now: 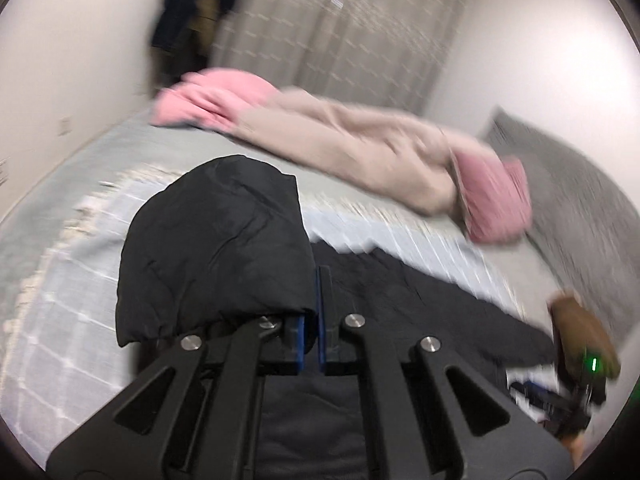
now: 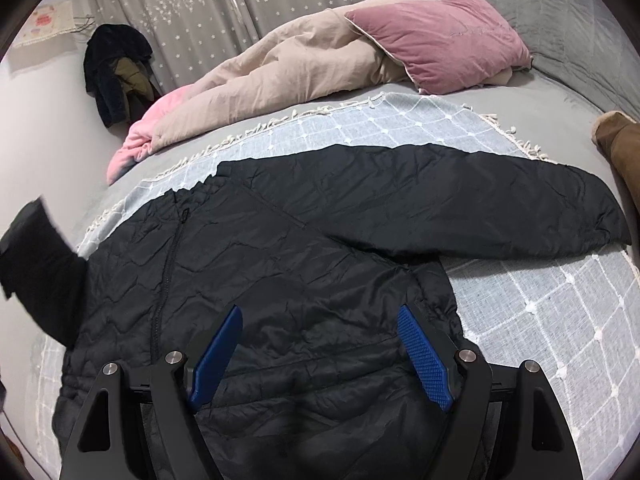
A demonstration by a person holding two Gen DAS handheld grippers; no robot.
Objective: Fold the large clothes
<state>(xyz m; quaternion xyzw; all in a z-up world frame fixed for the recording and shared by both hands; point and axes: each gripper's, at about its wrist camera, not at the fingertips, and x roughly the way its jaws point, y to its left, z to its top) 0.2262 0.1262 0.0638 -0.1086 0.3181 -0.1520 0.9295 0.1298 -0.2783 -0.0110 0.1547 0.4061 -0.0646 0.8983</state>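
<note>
Black quilted jacket [image 2: 280, 248] lies face-up on the checked throw [image 2: 540, 320] on the bed, zip running down its front, one sleeve [image 2: 460, 208] stretched flat out to the side.

Left tool [image 1: 312, 320]: jaws pressed together on the cuff end of the other sleeve [image 1: 212, 240], which hangs puffed and bunched over the tool, lifted off the throw. My view there is smeared by motion.

Right tool [image 2: 320, 356]: jaws spread wide, hovering over the jacket's body near the hem, gripping nothing.

Handling, my judgement: light, padded, soft, no stiffness to hold a crease; the shell looks slick, so folds may slide open and a shallow pinch could slip. Best to take hold at cuffs, hem or shoulder seams, where the cloth is doubled and firmer.

Beyond the jacket: beige duvet [image 2: 280, 68] and pink pillow [image 2: 440, 40] lie past the far edge of the throw, grey curtains [image 2: 240, 8] behind them.
</note>
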